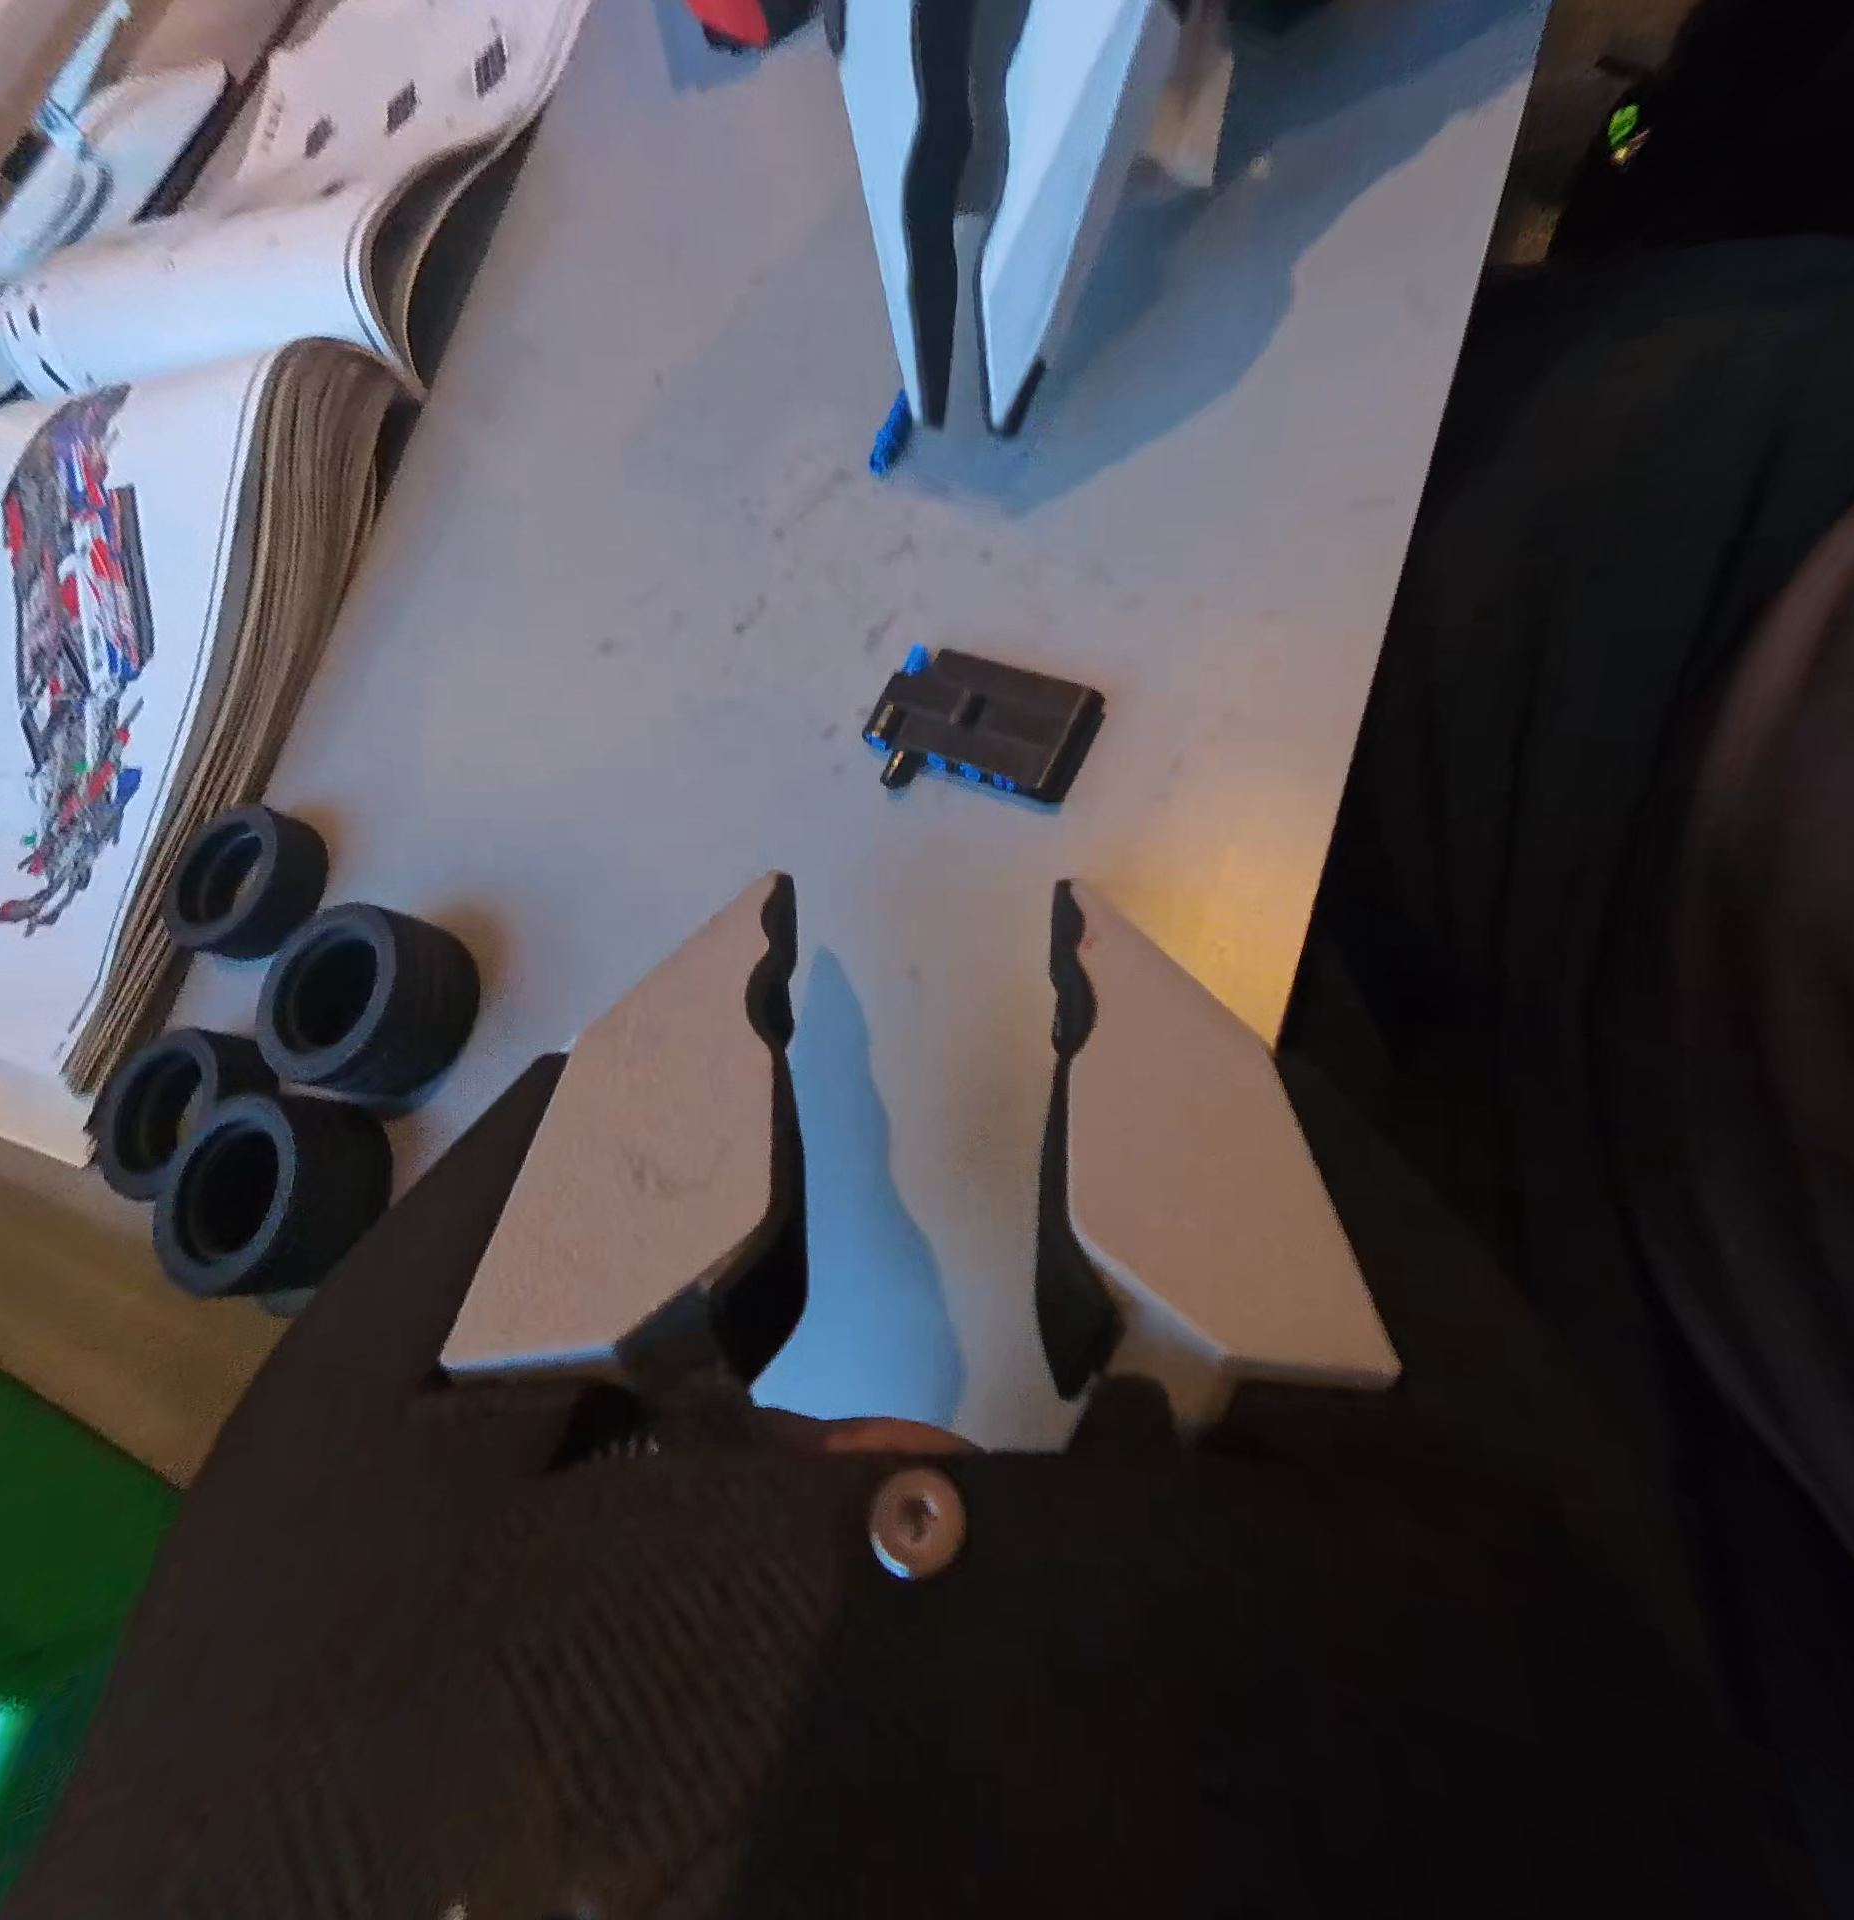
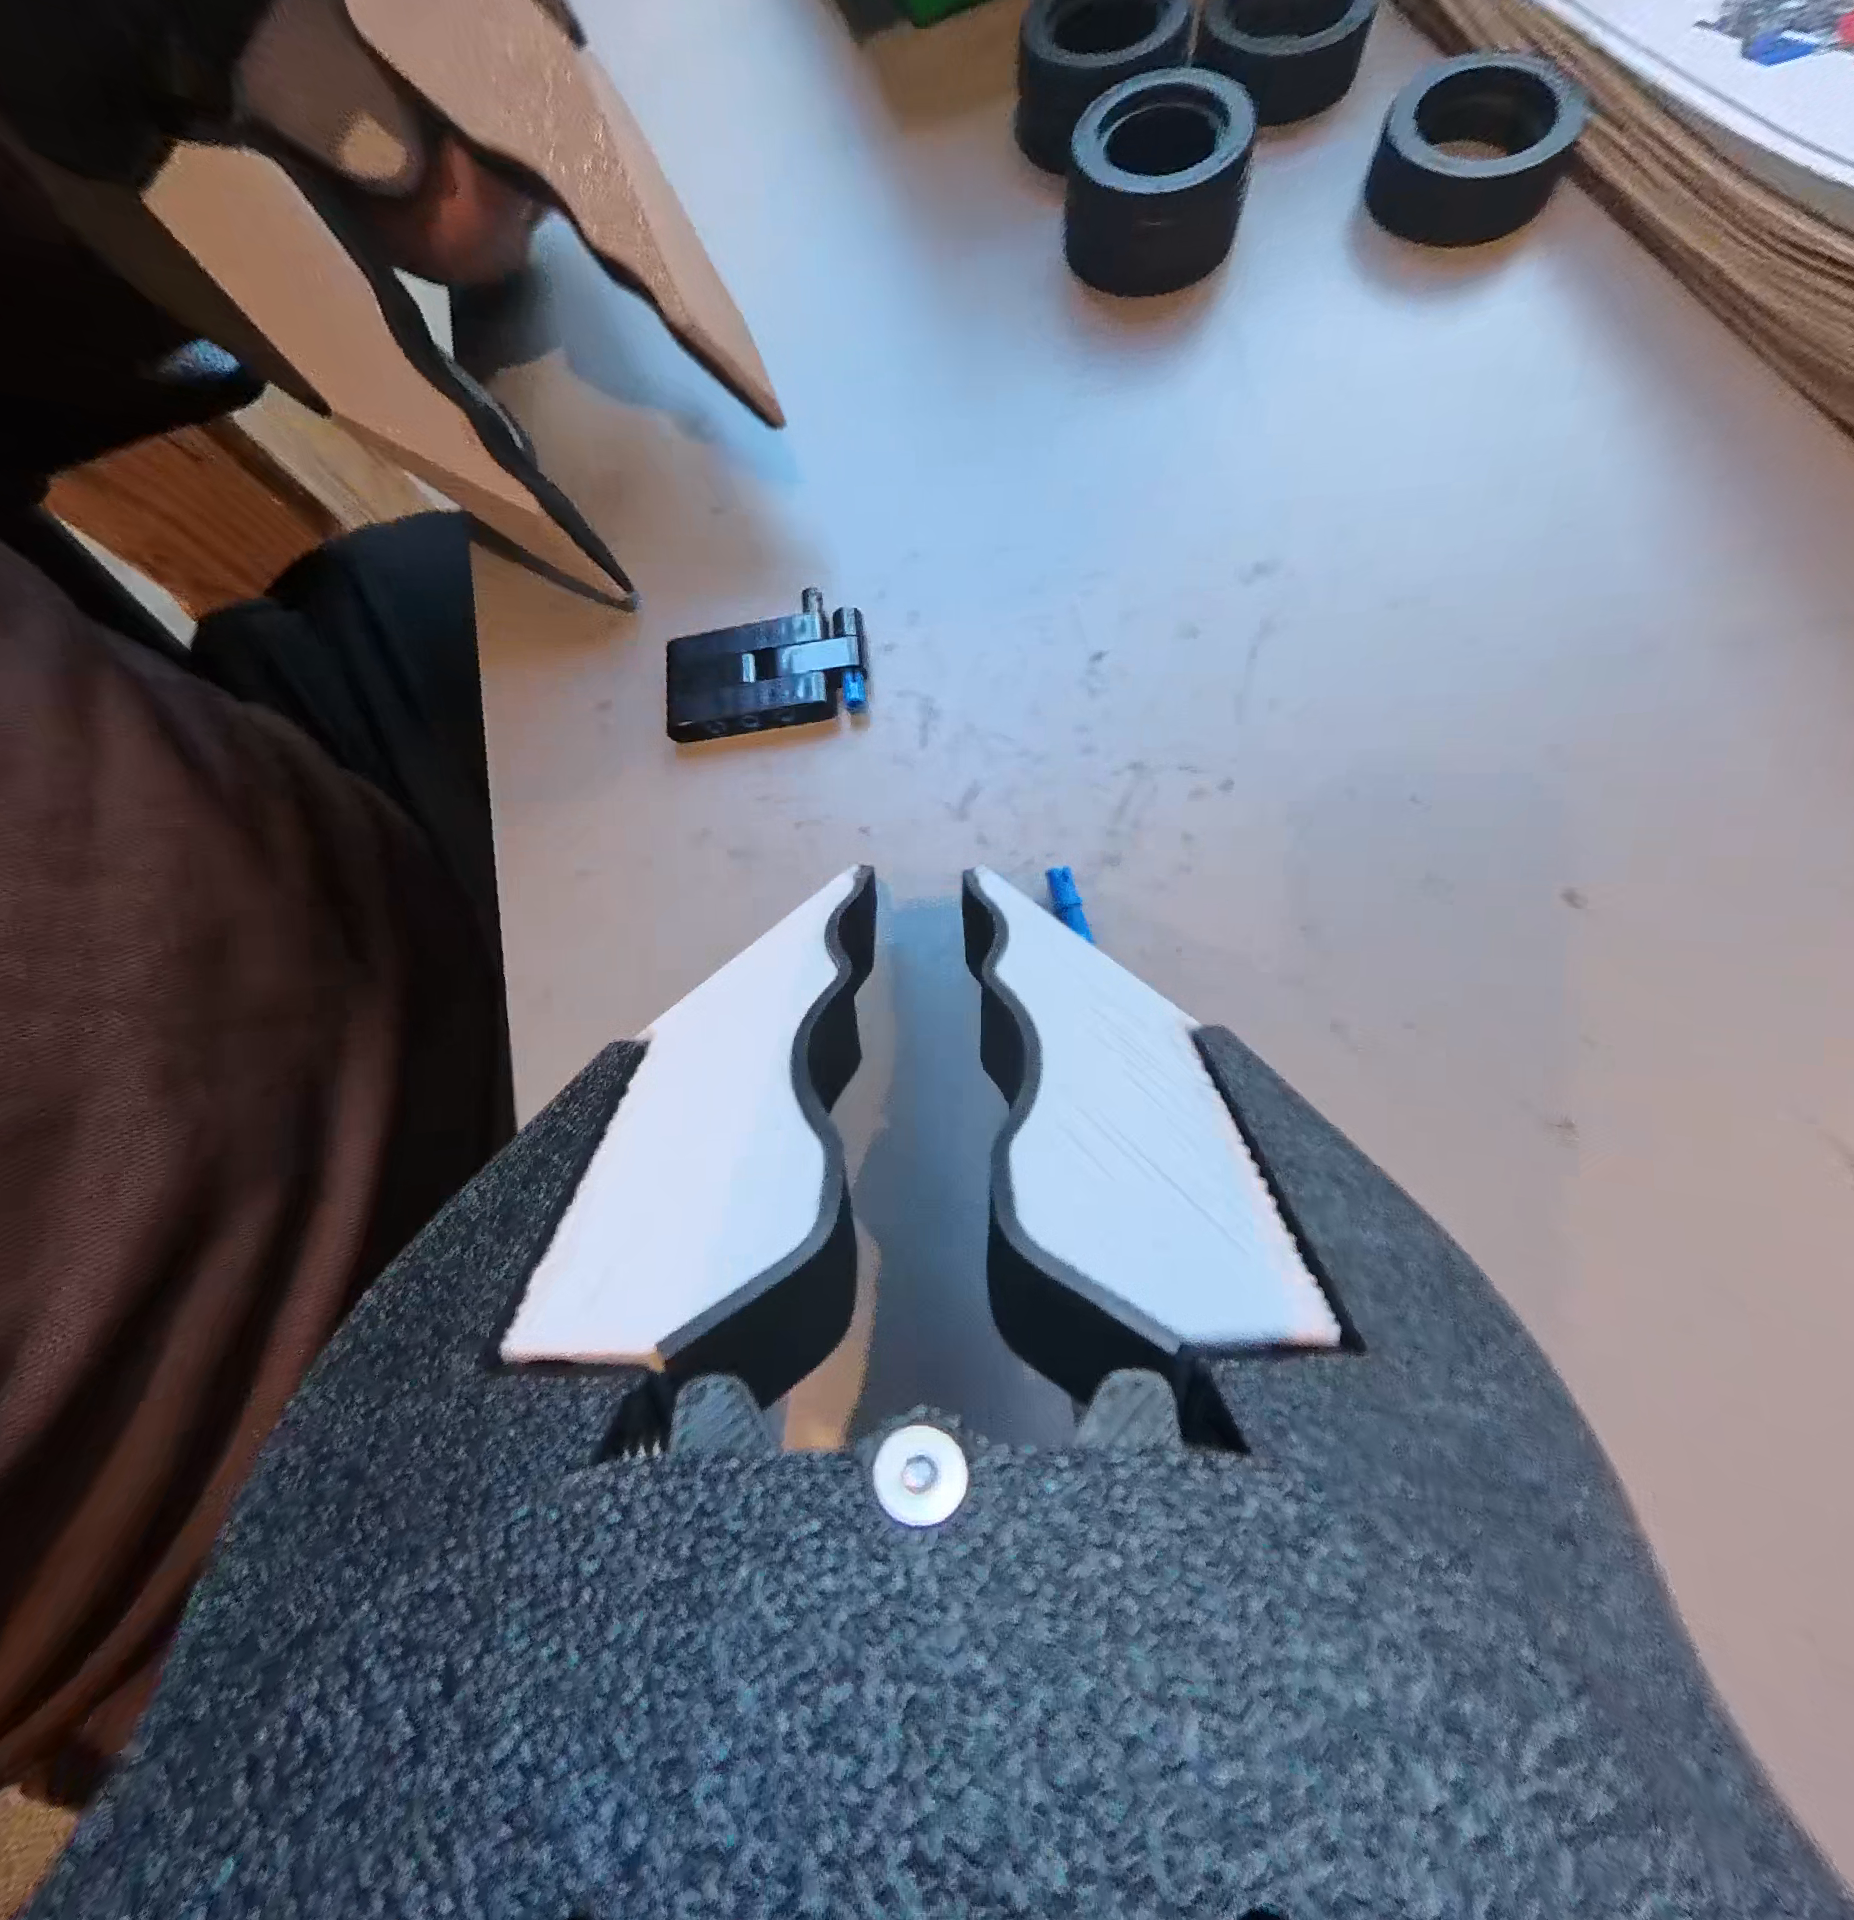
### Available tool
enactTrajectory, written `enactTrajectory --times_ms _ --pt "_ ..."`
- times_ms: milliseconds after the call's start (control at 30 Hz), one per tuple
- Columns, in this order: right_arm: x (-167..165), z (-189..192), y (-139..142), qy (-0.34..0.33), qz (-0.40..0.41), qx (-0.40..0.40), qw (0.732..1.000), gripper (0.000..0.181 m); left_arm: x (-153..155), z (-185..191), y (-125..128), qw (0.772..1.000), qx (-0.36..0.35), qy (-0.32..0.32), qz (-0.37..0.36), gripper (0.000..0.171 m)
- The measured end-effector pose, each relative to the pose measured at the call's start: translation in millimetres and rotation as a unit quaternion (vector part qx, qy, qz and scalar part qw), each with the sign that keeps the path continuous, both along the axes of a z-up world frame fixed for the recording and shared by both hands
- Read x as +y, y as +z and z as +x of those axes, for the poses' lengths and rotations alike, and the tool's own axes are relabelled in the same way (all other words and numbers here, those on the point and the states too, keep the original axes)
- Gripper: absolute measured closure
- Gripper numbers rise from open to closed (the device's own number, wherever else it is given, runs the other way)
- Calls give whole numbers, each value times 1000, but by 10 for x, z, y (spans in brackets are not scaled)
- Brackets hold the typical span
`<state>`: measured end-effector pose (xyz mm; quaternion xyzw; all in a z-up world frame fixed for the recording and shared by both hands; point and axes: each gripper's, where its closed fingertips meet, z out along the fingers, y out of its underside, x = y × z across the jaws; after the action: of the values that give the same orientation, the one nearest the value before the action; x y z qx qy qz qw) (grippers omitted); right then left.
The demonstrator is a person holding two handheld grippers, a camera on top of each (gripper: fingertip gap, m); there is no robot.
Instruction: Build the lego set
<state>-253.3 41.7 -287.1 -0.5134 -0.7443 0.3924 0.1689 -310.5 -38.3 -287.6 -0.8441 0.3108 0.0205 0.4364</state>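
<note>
A small black lego assembly with blue pins (image 1: 980,727) lies flat on the white table (image 1: 611,582). My left gripper (image 1: 923,894) is open and empty, hovering just short of the assembly. My right gripper (image 2: 918,883) is open by a narrow gap with nothing between its fingers, tips near the table. A loose blue pin (image 2: 1068,899) lies just outside its right fingertip. The pin also shows in the left wrist view (image 1: 887,436), beside the right gripper (image 1: 970,421). The assembly (image 2: 762,675) lies between the two grippers, close below the left gripper (image 2: 705,509).
Several black rubber tyres (image 1: 367,997) stand at the table's left front; they also show in the right wrist view (image 2: 1162,177). An open instruction book (image 1: 92,644) lies beyond them. A person's dark clothing (image 2: 196,935) borders the table edge. The left gripper's tips are roughly 11 centimetres from the right gripper's.
</note>
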Motion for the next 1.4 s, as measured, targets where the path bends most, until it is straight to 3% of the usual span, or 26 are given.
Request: enactTrajectory --times_ms 300,467,733,1133,1267,1400 --pt "192 27 287 -17 -64 91 994 171 -15 55 -67 997 -47 -29 -50 135" --pt "249 2 305 -33 -65 98 993 174 -31 88 -73 997 -46 -42 -52 142" --pt "307 -22 292 -53 -55 99 992 168 -42 108 -64 999 0 -49 -19 149" --pt "375 82 616 -43 -136 178 974 157 -62 151 -98 994 -59 -67 -71 160" --pt "412 57 603 -44 -133 175 975 149 -47 135 -98 993 -68 -60 -76 156" --pt "402 30 461 -34 -96 140 985 144 -40 127 -92 992 -77 -57 -81 141"
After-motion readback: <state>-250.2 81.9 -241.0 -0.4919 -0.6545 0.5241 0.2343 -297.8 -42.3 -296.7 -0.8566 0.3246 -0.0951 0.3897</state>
